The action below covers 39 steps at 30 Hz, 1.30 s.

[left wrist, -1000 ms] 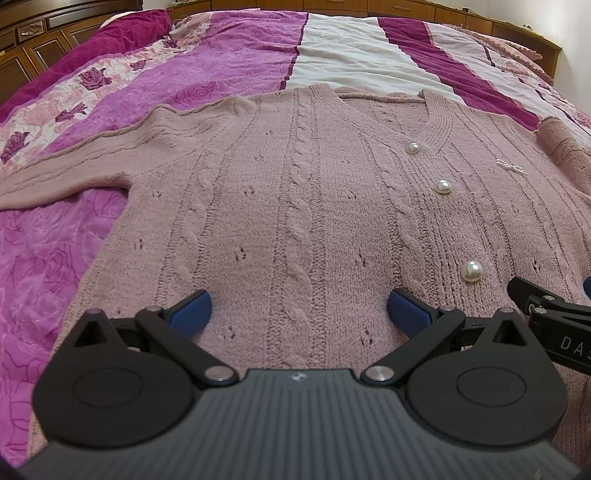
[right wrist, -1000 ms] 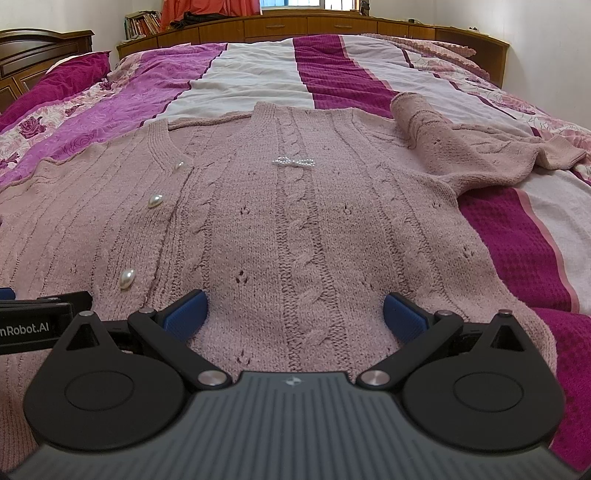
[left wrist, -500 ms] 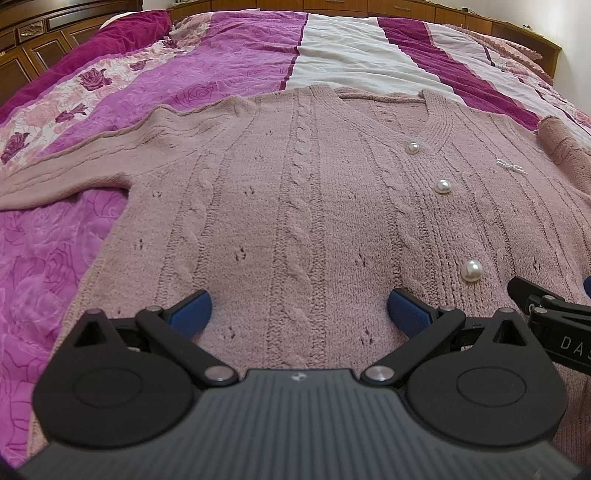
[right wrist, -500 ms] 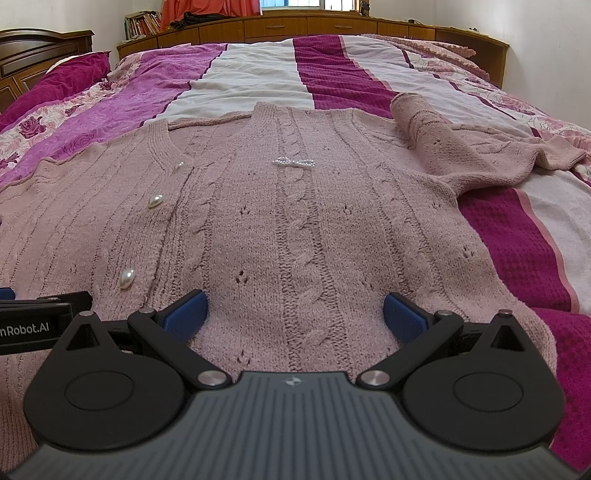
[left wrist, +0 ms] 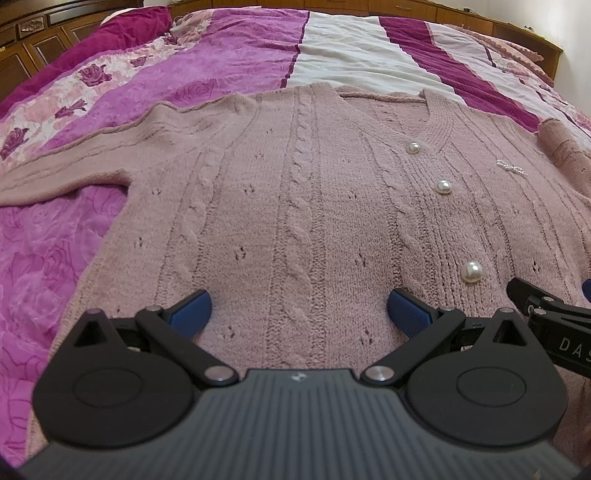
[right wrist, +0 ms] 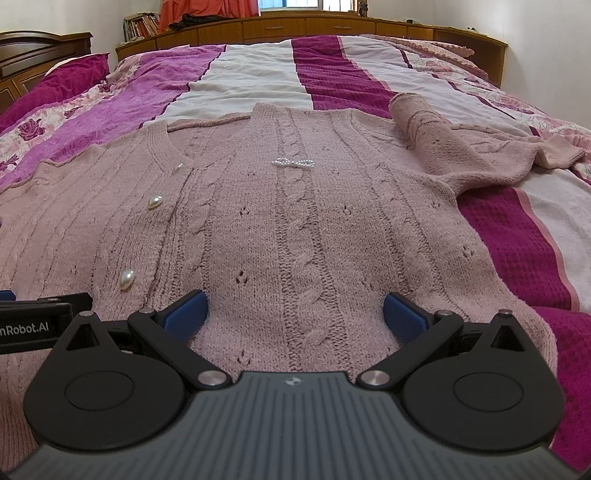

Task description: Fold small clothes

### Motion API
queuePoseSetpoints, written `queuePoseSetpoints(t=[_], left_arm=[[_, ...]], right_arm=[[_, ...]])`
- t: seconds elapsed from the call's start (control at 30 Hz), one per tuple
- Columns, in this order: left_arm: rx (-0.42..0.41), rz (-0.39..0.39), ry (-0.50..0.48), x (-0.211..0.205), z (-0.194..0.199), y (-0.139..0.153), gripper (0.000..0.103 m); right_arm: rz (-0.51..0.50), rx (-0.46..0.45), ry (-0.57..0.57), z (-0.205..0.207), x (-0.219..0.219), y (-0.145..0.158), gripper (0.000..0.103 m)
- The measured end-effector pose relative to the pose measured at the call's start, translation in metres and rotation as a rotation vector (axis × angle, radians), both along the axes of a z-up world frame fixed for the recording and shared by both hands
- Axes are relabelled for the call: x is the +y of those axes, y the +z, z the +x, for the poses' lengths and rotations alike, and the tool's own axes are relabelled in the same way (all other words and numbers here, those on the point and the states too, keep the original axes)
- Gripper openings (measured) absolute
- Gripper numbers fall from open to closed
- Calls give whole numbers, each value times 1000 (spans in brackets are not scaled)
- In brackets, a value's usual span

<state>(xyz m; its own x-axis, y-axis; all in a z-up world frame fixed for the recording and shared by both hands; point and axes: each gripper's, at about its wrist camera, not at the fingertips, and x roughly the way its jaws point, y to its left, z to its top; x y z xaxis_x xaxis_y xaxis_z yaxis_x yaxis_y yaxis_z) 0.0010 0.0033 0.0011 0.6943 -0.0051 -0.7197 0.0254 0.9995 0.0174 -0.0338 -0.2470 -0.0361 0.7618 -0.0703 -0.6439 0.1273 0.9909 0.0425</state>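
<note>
A dusty-pink cable-knit cardigan (left wrist: 295, 206) with pearl buttons (left wrist: 471, 271) lies flat, front up, on the bed; it also shows in the right wrist view (right wrist: 295, 229). Its left sleeve (left wrist: 66, 173) stretches out to the left. Its right sleeve (right wrist: 461, 155) lies bunched and folded to the right. My left gripper (left wrist: 299, 312) is open over the cardigan's lower hem, left half. My right gripper (right wrist: 293, 312) is open over the hem's right half. A small bead bow (right wrist: 292, 162) sits on the chest. The hem itself is hidden under the gripper bodies.
The bed carries a magenta, pink floral and white striped quilt (right wrist: 517, 229). A wooden headboard with cabinets (right wrist: 314, 26) runs along the far end. A dark red pillow (right wrist: 62, 77) lies at the far left. The right gripper's side (left wrist: 554, 321) shows at the left view's right edge.
</note>
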Motion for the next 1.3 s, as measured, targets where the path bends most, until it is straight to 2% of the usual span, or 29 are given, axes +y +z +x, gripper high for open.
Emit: queuePoseSetpoints(t=[0.37,0.9,1.07,1.3], left_arm=[[1,11,-3,-3,1,0,103],[47,17,-15,-3,6,3,103],[77,10,-25,-2,7,8,103],[115,-8,-11,0,9,16,103]], right_arm=[[-1,3,-1,-1,0,1,103],[-2,48,7,9,0,4,103],[41,75,32,11,-8,9,103],[153,100,104,12,-27,21,103]])
